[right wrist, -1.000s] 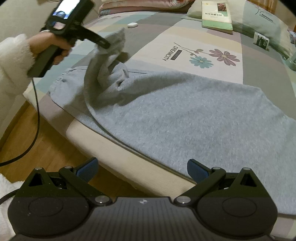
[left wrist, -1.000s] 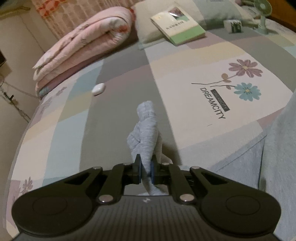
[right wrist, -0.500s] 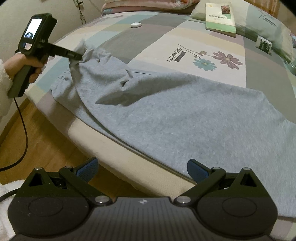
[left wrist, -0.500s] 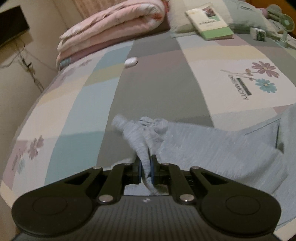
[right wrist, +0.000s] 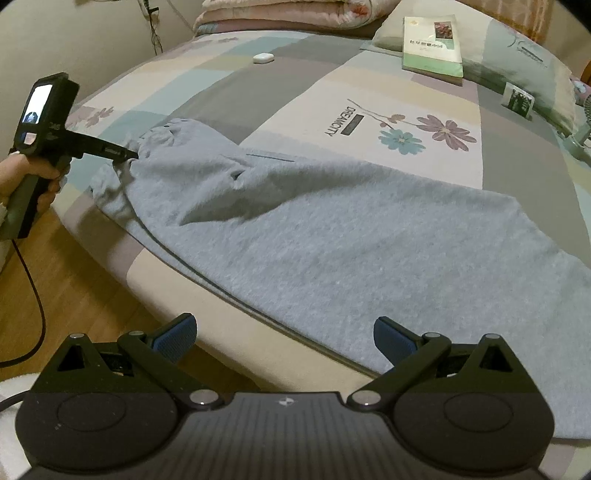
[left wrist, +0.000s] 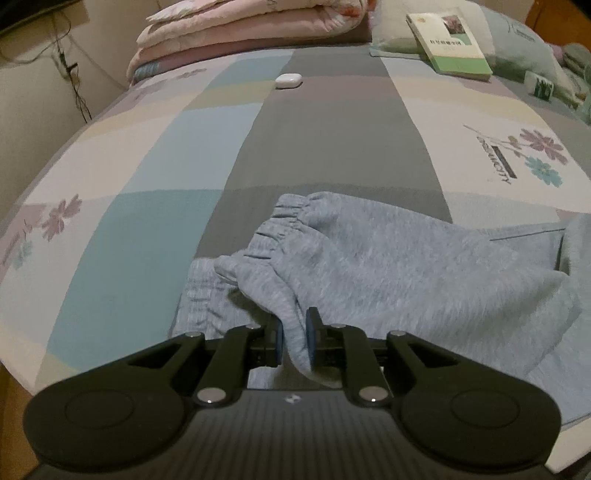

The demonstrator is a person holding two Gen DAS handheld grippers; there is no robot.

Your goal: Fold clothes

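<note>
Grey sweatpants (right wrist: 351,236) lie spread along the front edge of the bed (right wrist: 258,96). One leg is folded over, and its elastic cuff (left wrist: 291,221) rests on the grey stripe of the sheet. My left gripper (left wrist: 294,332) sits low over the bed with a fold of grey fabric between its blue pads; the jaws are opening but the cloth still fills the gap. In the right wrist view the left gripper (right wrist: 129,155) is at the cuff end, held by a hand (right wrist: 26,177). My right gripper (right wrist: 284,336) hangs open and empty over the bed's front edge.
A white earbud case (left wrist: 289,80) lies mid-bed. At the head end are a folded pink quilt (left wrist: 251,22), a green book (left wrist: 450,40) on a pillow, a small box (left wrist: 541,85) and a fan (right wrist: 583,136). Wooden floor (right wrist: 74,288) and a cable run below the bed edge.
The left gripper carried the lifted, bunched leg end leftward and down onto the bed, where it now lies flatter. Its pads stand slightly wider apart. The right gripper has not moved.
</note>
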